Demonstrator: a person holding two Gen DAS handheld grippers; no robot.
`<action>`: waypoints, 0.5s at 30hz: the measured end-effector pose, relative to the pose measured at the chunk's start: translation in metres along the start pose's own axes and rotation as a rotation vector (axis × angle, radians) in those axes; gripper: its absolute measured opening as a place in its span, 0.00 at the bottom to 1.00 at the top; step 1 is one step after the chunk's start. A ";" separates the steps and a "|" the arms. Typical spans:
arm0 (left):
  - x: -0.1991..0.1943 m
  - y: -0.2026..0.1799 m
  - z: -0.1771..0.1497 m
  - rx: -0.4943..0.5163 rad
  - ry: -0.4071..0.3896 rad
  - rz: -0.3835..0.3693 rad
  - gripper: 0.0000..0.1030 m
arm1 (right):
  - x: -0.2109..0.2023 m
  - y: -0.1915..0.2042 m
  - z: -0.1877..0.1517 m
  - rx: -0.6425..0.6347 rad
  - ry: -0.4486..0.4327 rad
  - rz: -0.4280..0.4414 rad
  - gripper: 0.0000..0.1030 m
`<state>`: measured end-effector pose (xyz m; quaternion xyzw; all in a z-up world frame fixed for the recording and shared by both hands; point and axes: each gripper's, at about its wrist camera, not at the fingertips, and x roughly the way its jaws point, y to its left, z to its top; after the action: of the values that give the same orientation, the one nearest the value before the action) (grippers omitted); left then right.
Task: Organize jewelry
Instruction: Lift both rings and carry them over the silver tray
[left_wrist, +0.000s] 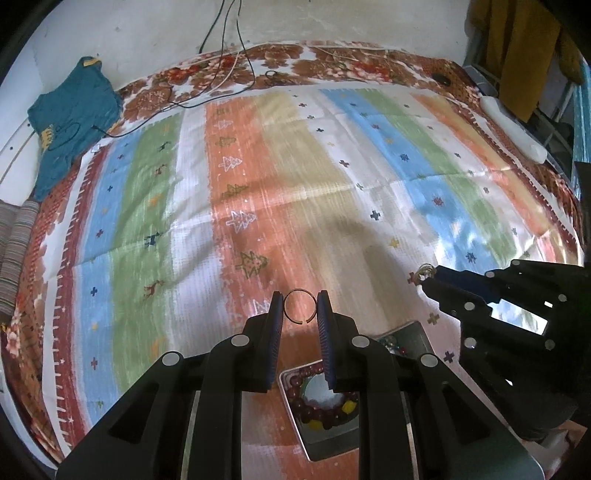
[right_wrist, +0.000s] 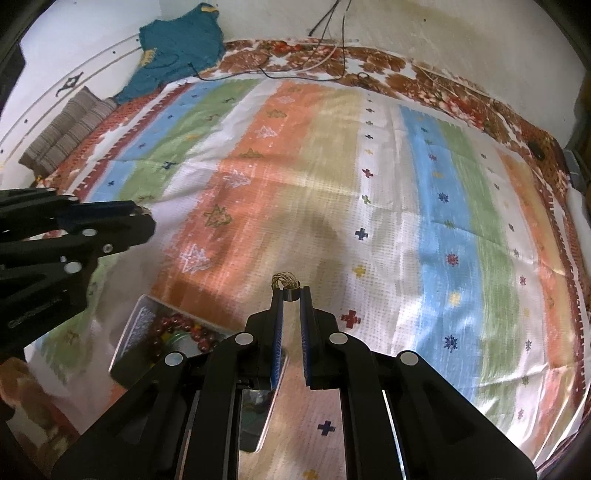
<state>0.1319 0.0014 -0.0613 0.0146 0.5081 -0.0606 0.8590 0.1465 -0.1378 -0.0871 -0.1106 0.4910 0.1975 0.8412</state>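
My left gripper (left_wrist: 300, 308) is shut on a thin open metal bangle (left_wrist: 300, 291), held above the striped cloth. Below it lies a metal tray (left_wrist: 325, 443) holding a red bead bracelet (left_wrist: 317, 415). My right gripper (right_wrist: 290, 293) is shut on a small ring with a gold wire-wrapped top (right_wrist: 284, 280); it also shows in the left wrist view (left_wrist: 428, 277). The tray appears in the right wrist view (right_wrist: 138, 325) with the red beads (right_wrist: 184, 326), left of my right gripper. The left gripper (right_wrist: 142, 218) shows at the far left there.
A striped cloth (left_wrist: 258, 184) covers a floral bedsheet. A teal garment (left_wrist: 70, 122) and black cables (left_wrist: 221, 59) lie at the far edge by the wall. A white object (left_wrist: 513, 125) sits at the right edge. Striped cushions (right_wrist: 66, 129) are at the left.
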 end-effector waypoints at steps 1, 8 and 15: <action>-0.001 0.000 -0.001 -0.003 -0.002 -0.003 0.18 | -0.002 0.001 -0.002 -0.004 -0.002 0.002 0.10; -0.014 -0.005 -0.009 0.001 -0.021 -0.032 0.18 | -0.011 0.001 -0.007 0.005 -0.018 0.008 0.10; -0.024 -0.009 -0.019 -0.001 -0.029 -0.060 0.18 | -0.017 0.000 -0.011 0.014 -0.019 0.018 0.10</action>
<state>0.1030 -0.0039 -0.0489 -0.0018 0.4959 -0.0863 0.8640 0.1301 -0.1454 -0.0782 -0.0982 0.4853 0.2027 0.8449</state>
